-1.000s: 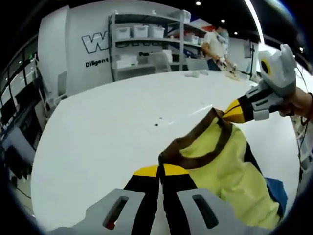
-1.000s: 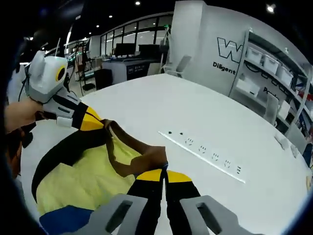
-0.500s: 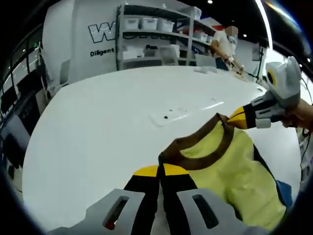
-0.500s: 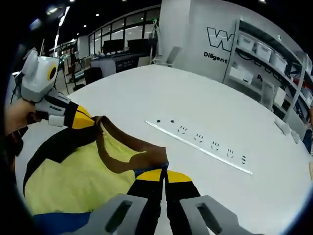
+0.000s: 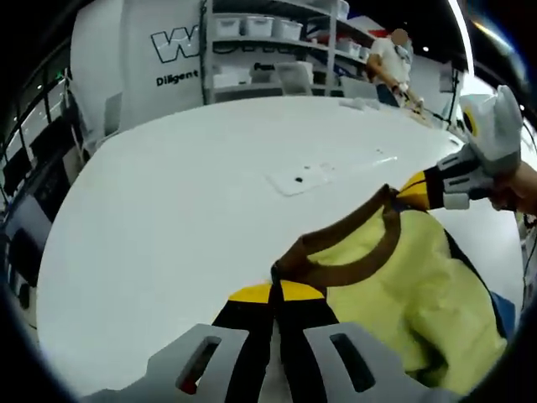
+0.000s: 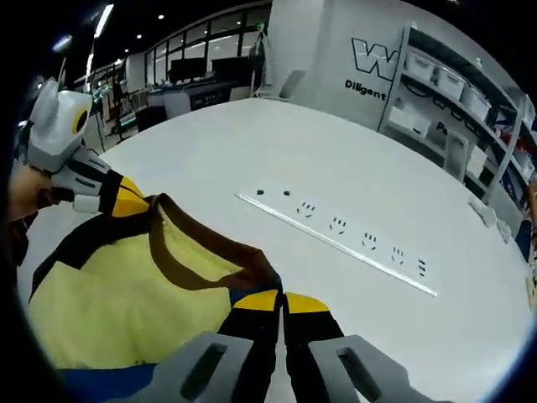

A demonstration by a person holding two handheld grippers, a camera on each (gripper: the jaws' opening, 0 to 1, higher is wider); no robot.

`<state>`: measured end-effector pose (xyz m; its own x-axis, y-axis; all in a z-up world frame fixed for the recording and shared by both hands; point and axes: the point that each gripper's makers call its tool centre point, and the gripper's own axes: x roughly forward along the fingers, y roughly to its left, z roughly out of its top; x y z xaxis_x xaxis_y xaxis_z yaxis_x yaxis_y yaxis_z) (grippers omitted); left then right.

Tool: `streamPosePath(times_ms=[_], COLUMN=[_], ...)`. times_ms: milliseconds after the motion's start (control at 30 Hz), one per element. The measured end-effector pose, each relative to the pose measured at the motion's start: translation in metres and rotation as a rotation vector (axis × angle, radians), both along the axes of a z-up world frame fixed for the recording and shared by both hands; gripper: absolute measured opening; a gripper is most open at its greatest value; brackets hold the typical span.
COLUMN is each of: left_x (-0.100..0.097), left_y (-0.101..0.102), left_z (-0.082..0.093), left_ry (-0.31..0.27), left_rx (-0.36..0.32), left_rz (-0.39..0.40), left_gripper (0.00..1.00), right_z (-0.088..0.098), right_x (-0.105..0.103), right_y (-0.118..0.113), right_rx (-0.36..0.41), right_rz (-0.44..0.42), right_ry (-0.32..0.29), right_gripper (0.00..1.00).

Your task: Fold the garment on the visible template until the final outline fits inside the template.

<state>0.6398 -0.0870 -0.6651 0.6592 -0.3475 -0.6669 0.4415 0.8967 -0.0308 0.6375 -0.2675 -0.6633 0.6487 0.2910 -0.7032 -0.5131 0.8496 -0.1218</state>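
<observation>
A yellow garment (image 5: 419, 285) with a brown collar band and black side panels hangs stretched over the white table (image 5: 168, 210). My left gripper (image 5: 274, 290) is shut on the collar's near end. In the left gripper view the right gripper (image 5: 407, 191) comes in from the right, held by a hand, shut on the collar's far end. In the right gripper view my right gripper (image 6: 281, 295) is shut on the brown collar of the garment (image 6: 109, 294), and the left gripper (image 6: 130, 200) pinches the other end at the left. A blue part shows at the garment's lower edge.
A power strip (image 6: 336, 239) is set into the table top, also seen as the strip (image 5: 323, 172). Shelves with white bins (image 5: 268, 50) stand behind the table, and a person (image 5: 393, 67) works at the far end. Desks and monitors (image 6: 193, 92) lie beyond the table.
Both views have shifted as the hands moved. The collar is stretched wider between the two grippers, and the garment has come forward toward the power strip.
</observation>
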Motion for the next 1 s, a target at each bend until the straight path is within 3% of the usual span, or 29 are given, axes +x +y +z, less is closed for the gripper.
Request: streamPosePath(times_ms=[300, 433, 533, 633, 833, 1000], left_x=[0.003, 0.002, -0.002, -0.007, -0.031, -0.051], left_y=[-0.002, -0.003, -0.004, -0.004, -0.009, -0.016], left_z=[-0.001, 0.010, 0.018, 0.025, 0.039, 0.046], left_ry=[0.000, -0.002, -0.001, 0.000, 0.003, 0.007], left_rx=[-0.021, -0.083, -0.100, -0.123, -0.156, -0.173], left_rz=[0.011, 0.039, 0.041, 0.041, 0.039, 0.022], left_gripper=[0.01, 0.12, 0.18, 0.24, 0.40, 0.52], right_z=[-0.005, 0.005, 0.013, 0.022, 0.032, 0.043], right_x=[-0.002, 0.001, -0.001, -0.006, -0.025, -0.045], right_y=[0.002, -0.001, 0.003, 0.003, 0.012, 0.022], right_rx=[0.017, 0.074, 0.159, 0.181, 0.242, 0.243], right_rz=[-0.013, -0.067, -0.105, -0.101, -0.103, -0.062], right_ry=[0.000, -0.025, -0.009, -0.018, 0.034, 0.039], right_gripper=[0.00, 0.00, 0.13, 0.24, 0.43, 0.46])
